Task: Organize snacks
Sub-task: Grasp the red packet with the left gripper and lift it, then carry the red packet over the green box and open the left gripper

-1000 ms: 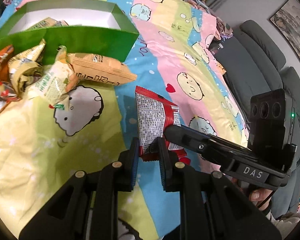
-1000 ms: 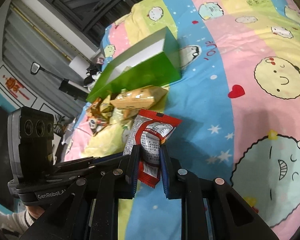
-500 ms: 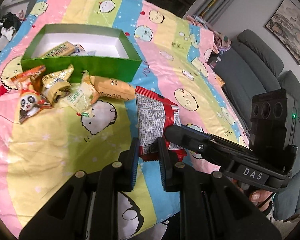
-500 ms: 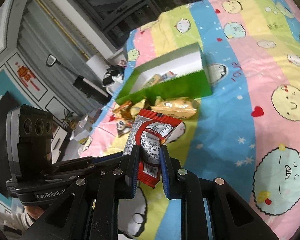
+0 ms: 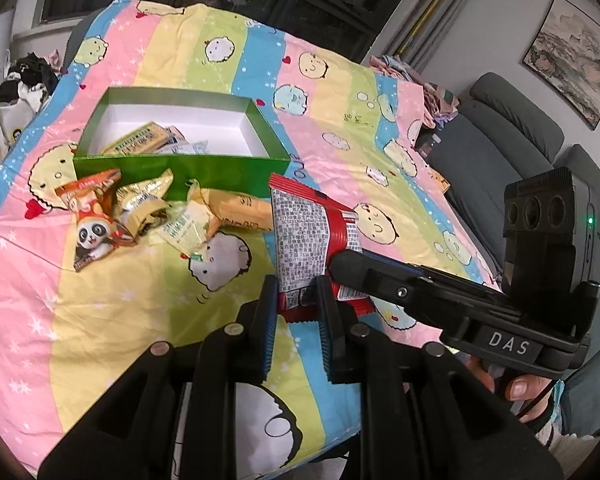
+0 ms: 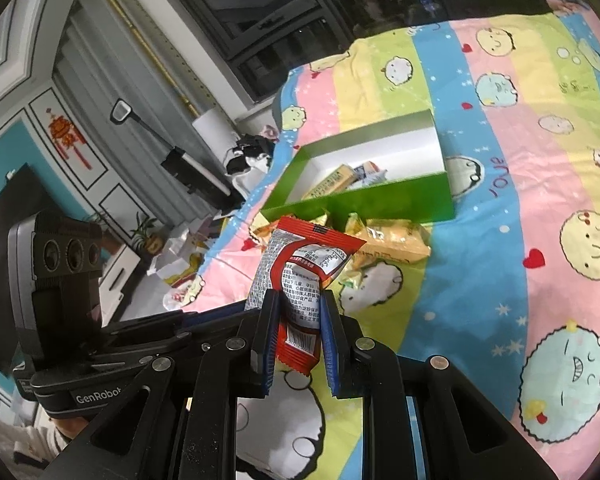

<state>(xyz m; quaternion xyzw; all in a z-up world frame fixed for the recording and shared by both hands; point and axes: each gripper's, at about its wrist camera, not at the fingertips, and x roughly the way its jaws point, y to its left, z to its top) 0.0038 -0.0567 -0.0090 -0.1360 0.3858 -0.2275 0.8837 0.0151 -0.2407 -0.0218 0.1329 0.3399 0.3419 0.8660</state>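
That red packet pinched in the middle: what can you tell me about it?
The red-and-silver foil snack packet is a flat, crinkly pouch with a red crimped top edge, a grey panel of tiny print and a barcode at the bottom. It stands nearly upright in the air above the striped cartoon bedsheet, touching nothing else. The left tool clamps its lower end, and the right tool grips it from the side. The open green cardboard box lies beyond it.

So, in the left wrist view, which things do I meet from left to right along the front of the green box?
Orange panda snack packet → crumpled gold wrapper → red-and-grey snack packet → right gripper.
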